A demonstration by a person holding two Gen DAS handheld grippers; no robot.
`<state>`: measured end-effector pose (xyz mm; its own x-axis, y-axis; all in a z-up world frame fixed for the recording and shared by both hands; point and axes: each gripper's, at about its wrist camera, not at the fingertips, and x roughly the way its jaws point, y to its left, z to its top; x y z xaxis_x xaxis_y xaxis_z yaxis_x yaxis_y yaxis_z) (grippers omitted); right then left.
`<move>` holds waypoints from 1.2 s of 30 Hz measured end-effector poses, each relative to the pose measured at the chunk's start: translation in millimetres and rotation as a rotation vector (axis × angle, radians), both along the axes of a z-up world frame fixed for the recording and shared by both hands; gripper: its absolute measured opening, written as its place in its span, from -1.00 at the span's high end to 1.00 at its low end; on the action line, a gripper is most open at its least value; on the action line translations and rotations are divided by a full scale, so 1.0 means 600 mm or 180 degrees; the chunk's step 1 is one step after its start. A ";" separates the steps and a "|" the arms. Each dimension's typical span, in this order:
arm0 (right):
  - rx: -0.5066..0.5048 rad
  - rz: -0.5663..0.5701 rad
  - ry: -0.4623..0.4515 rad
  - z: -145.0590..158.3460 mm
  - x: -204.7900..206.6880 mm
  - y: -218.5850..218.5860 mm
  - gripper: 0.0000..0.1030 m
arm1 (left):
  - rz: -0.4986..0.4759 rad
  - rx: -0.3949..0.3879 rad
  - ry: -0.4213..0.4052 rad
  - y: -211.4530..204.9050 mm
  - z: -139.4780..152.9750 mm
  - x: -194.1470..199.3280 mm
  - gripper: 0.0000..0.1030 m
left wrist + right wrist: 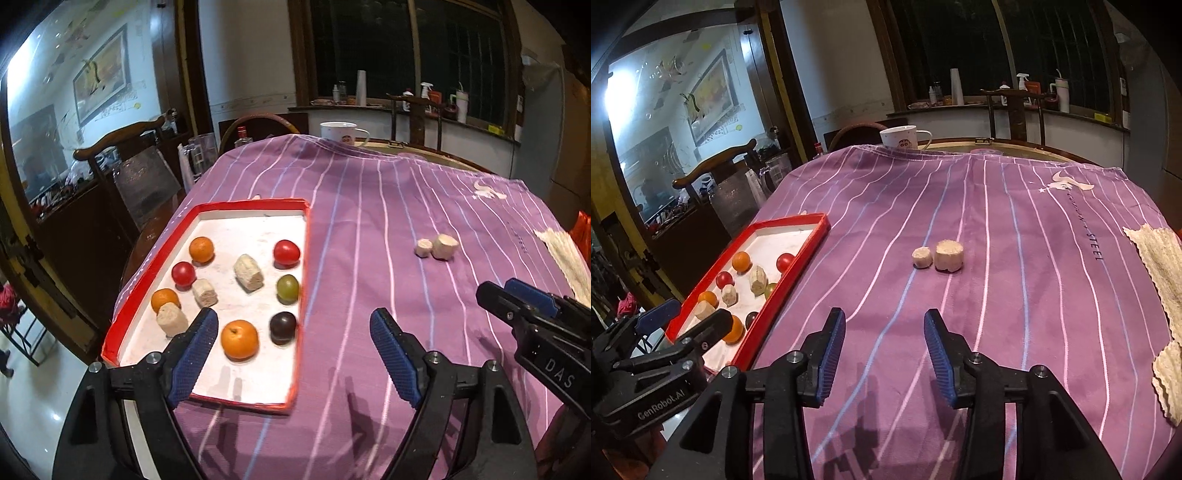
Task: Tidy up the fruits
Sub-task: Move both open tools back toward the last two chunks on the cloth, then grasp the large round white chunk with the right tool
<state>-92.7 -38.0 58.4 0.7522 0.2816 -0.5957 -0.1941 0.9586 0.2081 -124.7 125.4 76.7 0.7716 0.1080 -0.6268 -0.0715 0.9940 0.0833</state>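
Note:
A red-rimmed tray (pixel 144 280) with a white floor lies at the table's left, also in the right wrist view (pixel 783 291). It holds oranges (pixel 239 339), red tomatoes (pixel 286 252), a green fruit (pixel 287 288), a dark plum (pixel 283 326) and several pale banana chunks (pixel 248 273). Two more pale chunks (pixel 938 256) stand side by side on the purple striped cloth (pixel 997 258), also in the left wrist view (pixel 437 247). My left gripper (pixel 293 332) is open and empty over the tray's near right corner. My right gripper (pixel 884 332) is open and empty, hovering short of the two chunks.
A white mug (pixel 901 136) stands at the table's far edge. A pale woven mat (pixel 1160 280) lies at the right edge. Wooden chairs (pixel 122 162) and a cluttered side cabinet stand left of the table. A windowsill with bottles is behind.

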 end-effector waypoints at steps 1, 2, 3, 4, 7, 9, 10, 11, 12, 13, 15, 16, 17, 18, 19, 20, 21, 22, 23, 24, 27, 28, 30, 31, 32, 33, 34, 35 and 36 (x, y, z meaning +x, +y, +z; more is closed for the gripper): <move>0.0006 -0.0006 -0.0001 0.000 -0.001 -0.002 0.04 | -0.0021 0.0026 0.0011 -0.007 -0.001 -0.001 -0.63; 0.0019 -0.0015 -0.0004 0.000 -0.003 -0.007 0.04 | -0.0036 0.0043 0.0019 -0.011 -0.002 -0.001 -0.63; 0.0030 -0.0025 -0.0006 0.000 -0.005 -0.010 0.03 | -0.0056 0.0064 0.0031 -0.018 -0.003 -0.002 -0.63; 0.0042 -0.0040 -0.0008 0.000 -0.007 -0.015 0.03 | -0.0069 0.0076 0.0039 -0.021 -0.003 -0.002 -0.63; 0.0069 -0.0086 -0.0001 -0.001 -0.011 -0.027 0.02 | -0.0108 0.0116 0.0063 -0.031 -0.004 -0.004 -0.63; 0.0085 -0.0100 0.0008 -0.001 -0.012 -0.032 0.02 | -0.0114 0.0134 0.0068 -0.035 -0.004 -0.006 -0.63; 0.0090 -0.0106 0.0010 -0.002 -0.014 -0.034 0.01 | -0.0113 0.0138 0.0067 -0.035 -0.003 -0.007 -0.63; 0.0091 -0.0110 0.0011 -0.002 -0.015 -0.034 0.01 | -0.0112 0.0134 0.0067 -0.035 -0.003 -0.009 -0.63; 0.0092 -0.0110 0.0011 -0.002 -0.016 -0.035 0.01 | -0.0116 0.0126 0.0068 -0.036 -0.003 -0.007 -0.63; 0.0092 -0.0106 0.0011 -0.002 -0.016 -0.035 0.01 | -0.0117 0.0118 0.0072 -0.036 -0.003 -0.008 -0.63; 0.0091 -0.0103 0.0012 -0.003 -0.017 -0.035 0.00 | -0.0116 0.0104 0.0079 -0.036 -0.004 -0.008 -0.63; 0.0089 -0.0100 0.0013 -0.003 -0.018 -0.034 0.00 | -0.0114 0.0096 0.0082 -0.036 -0.005 -0.009 -0.63; 0.0088 -0.0096 0.0017 -0.003 -0.019 -0.034 0.00 | -0.0114 0.0087 0.0084 -0.036 -0.005 -0.009 -0.63; 0.0087 -0.0092 0.0023 -0.004 -0.019 -0.034 0.00 | -0.0115 0.0076 0.0087 -0.036 -0.006 -0.010 -0.63; 0.0091 -0.0088 0.0034 -0.005 -0.019 -0.035 0.00 | -0.0116 0.0066 0.0091 -0.034 -0.006 -0.011 -0.63; 0.0095 -0.0083 0.0043 -0.006 -0.019 -0.034 0.00 | -0.0120 0.0053 0.0097 -0.035 -0.007 -0.011 -0.63; 0.0101 -0.0080 0.0055 -0.007 -0.018 -0.034 0.00 | -0.0120 0.0042 0.0104 -0.032 -0.007 -0.010 -0.63; 0.0105 -0.0078 0.0069 -0.009 -0.017 -0.033 -0.01 | -0.0122 0.0031 0.0111 -0.030 -0.008 -0.009 -0.63; 0.0105 -0.0077 0.0083 -0.010 -0.016 -0.032 -0.01 | -0.0124 0.0014 0.0121 -0.030 -0.009 -0.008 -0.63; 0.0107 -0.0075 0.0099 -0.012 -0.015 -0.032 -0.01 | -0.0127 0.0000 0.0130 -0.028 -0.010 -0.007 -0.63; 0.0109 -0.0071 0.0143 -0.018 -0.011 -0.030 -0.02 | -0.0141 -0.0040 0.0165 -0.024 -0.015 -0.001 -0.63; 0.0108 -0.0070 0.0161 -0.020 -0.009 -0.030 -0.02 | -0.0149 -0.0049 0.0178 -0.024 -0.017 0.001 -0.63; 0.0104 -0.0070 0.0192 -0.023 -0.005 -0.031 -0.02 | -0.0169 -0.0079 0.0214 -0.023 -0.021 0.006 -0.63; 0.0098 -0.0075 0.0211 -0.024 -0.002 -0.033 -0.02 | -0.0176 -0.0090 0.0227 -0.022 -0.024 0.008 -0.63; 0.0096 -0.0080 0.0225 -0.024 0.002 -0.035 -0.03 | -0.0182 -0.0105 0.0246 -0.021 -0.027 0.012 -0.63; 0.0094 -0.0081 0.0240 -0.024 0.006 -0.037 -0.03 | -0.0186 -0.0115 0.0259 -0.021 -0.030 0.015 -0.63; 0.0084 -0.0081 0.0258 -0.023 0.011 -0.038 -0.03 | -0.0189 -0.0128 0.0274 -0.020 -0.032 0.018 -0.63; 0.0055 -0.0079 0.0275 -0.022 0.017 -0.041 -0.03 | -0.0190 -0.0146 0.0289 -0.018 -0.035 0.022 -0.63; 0.0025 -0.0071 0.0287 -0.019 0.023 -0.043 -0.03 | -0.0189 -0.0175 0.0300 -0.016 -0.037 0.026 -0.63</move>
